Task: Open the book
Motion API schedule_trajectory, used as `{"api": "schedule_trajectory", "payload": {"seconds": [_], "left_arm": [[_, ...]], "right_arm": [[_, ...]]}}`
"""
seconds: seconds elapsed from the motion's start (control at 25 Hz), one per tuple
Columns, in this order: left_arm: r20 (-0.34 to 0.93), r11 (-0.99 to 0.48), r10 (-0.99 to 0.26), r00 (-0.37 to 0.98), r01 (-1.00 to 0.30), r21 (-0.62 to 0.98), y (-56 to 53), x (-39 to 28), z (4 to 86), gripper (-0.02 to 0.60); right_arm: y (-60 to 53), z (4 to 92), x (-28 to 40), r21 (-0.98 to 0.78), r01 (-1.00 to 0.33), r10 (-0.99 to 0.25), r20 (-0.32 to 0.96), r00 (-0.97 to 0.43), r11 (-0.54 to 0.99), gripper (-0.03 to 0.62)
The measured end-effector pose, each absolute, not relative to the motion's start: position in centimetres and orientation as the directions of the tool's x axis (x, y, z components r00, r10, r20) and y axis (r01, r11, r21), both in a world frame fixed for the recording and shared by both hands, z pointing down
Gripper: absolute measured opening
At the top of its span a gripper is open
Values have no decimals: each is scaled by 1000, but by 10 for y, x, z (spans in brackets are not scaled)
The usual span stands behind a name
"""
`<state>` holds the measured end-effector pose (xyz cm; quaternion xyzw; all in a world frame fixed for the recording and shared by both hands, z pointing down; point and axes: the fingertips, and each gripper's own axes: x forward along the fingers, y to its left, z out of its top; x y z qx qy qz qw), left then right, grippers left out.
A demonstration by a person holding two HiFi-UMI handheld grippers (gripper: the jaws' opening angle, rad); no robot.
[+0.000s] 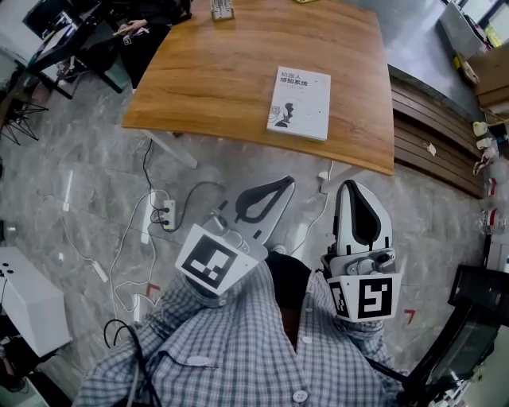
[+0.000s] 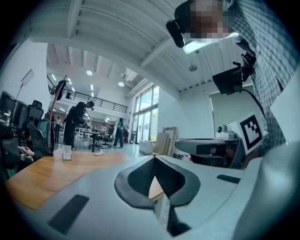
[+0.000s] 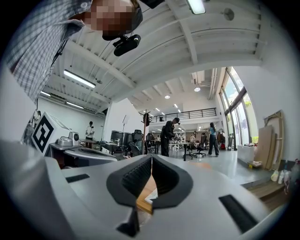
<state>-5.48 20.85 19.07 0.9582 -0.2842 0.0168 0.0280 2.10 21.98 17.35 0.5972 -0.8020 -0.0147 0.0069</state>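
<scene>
A closed white book point(image 1: 299, 102) with a dark cover picture lies flat near the front right of the wooden table point(image 1: 215, 79). Both grippers are held level close to my chest, short of the table's near edge and apart from the book. My left gripper point(image 1: 287, 182) is shut and empty, its tip pointing up and to the right. Beside it my right gripper point(image 1: 351, 185) is also shut with nothing in it. In the left gripper view the black pads point(image 2: 140, 180) meet at the tip point(image 2: 154, 157). The right gripper view shows its jaws point(image 3: 151, 158) closed the same way.
A power strip point(image 1: 168, 213) and loose white and black cables lie on the grey floor under the table's near edge. A small object point(image 1: 223, 9) stands at the table's far edge. Dark wooden slats point(image 1: 429, 143) run along the right, and a white box point(image 1: 24, 298) sits at the left.
</scene>
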Motion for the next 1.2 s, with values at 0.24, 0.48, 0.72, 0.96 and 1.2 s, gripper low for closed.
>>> {"api": "schedule_trajectory", "payload": {"seconds": [0.24,0.48,0.72,0.96,1.2], "left_arm": [[49,-814,-577,815,-579,37,215,-49,191,9],[44,-801,-597,801,-599,27,224,-42,189,9],[48,-789,-612,789,-614,36,223,-36,192,9],[44,-786,-615,787,-616,41,211,-29,195,9],[48,-794,-605,795,-606,38,191,-25,202,9]], "right_arm": [[226,178,33,6,-952,-952,-10,-305,305,21],[232,177,42,-2,-947,-947,-17,-321,321,21],[230,180,51,-14,-946,-946,-19,-324,324,21],[226,187,63,13,-954,-954,1,-300,300,21],[210,193,67,18,-957,-957,5,-290,290,21]]}}
